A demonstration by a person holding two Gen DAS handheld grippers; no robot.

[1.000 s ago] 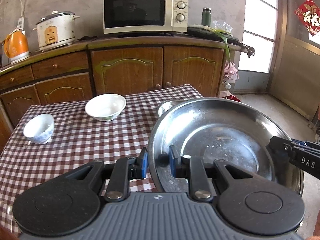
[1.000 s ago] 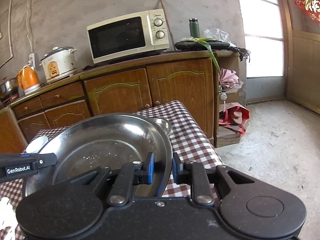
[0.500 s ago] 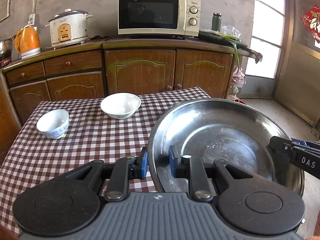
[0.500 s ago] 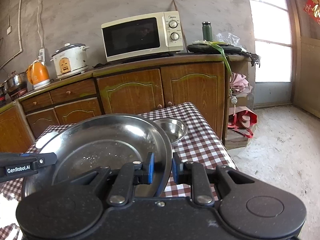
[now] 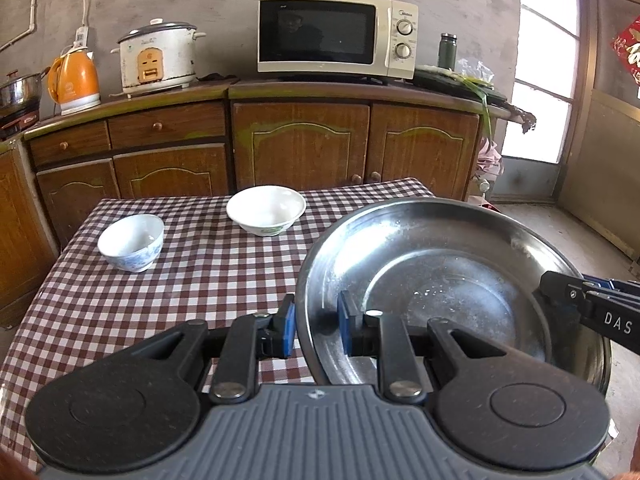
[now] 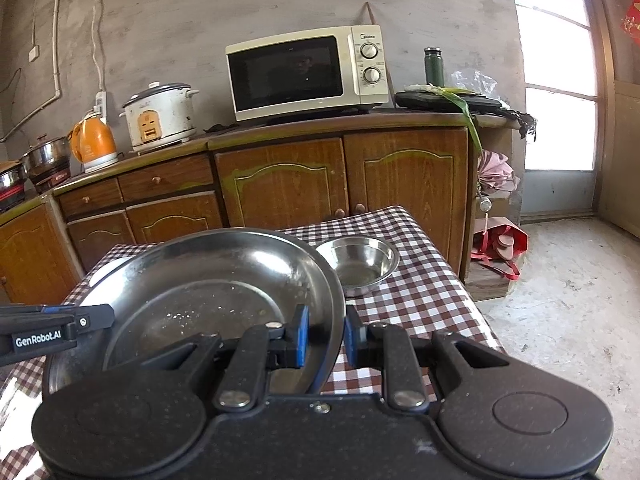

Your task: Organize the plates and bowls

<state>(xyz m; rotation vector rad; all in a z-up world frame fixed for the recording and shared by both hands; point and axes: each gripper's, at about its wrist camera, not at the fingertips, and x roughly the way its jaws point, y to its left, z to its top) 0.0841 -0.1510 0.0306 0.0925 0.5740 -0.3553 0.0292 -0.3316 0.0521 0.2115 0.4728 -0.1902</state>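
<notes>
The left claw (image 5: 316,330) is clamped on the rim of a large steel plate (image 5: 452,292), one blue pad outside the rim and the other inside on the plate's sloping wall. The right claw (image 6: 325,336) is clamped on the opposite rim of the same plate (image 6: 208,280), again with a pad on each side of the edge. The plate hangs between the two claws, held above the bench (image 5: 192,280), which wears a red-and-white checked cloth. From the left claw, the right claw (image 5: 560,292) shows at the far right edge of the plate; from the right claw, the left claw (image 6: 96,318) shows at the plate's left edge.

Ahead and to the left of the left claw stands a small white bowl with blue pattern (image 5: 131,242), upright on the cloth. Further ahead, nearly straight beyond the left claw, sits a wider white bowl (image 5: 266,209), well apart from the first. Just ahead and slightly right of the right claw, a small steel bowl (image 6: 358,262) rests on the cloth, its near rim hidden behind the plate's far edge.

Beyond the bench runs a row of wooden cupboards (image 5: 300,144) carrying a microwave (image 5: 336,32), a rice cooker (image 5: 158,60) and an orange kettle (image 5: 76,82). A doorway (image 6: 560,88) lies off to the right of the right claw.
</notes>
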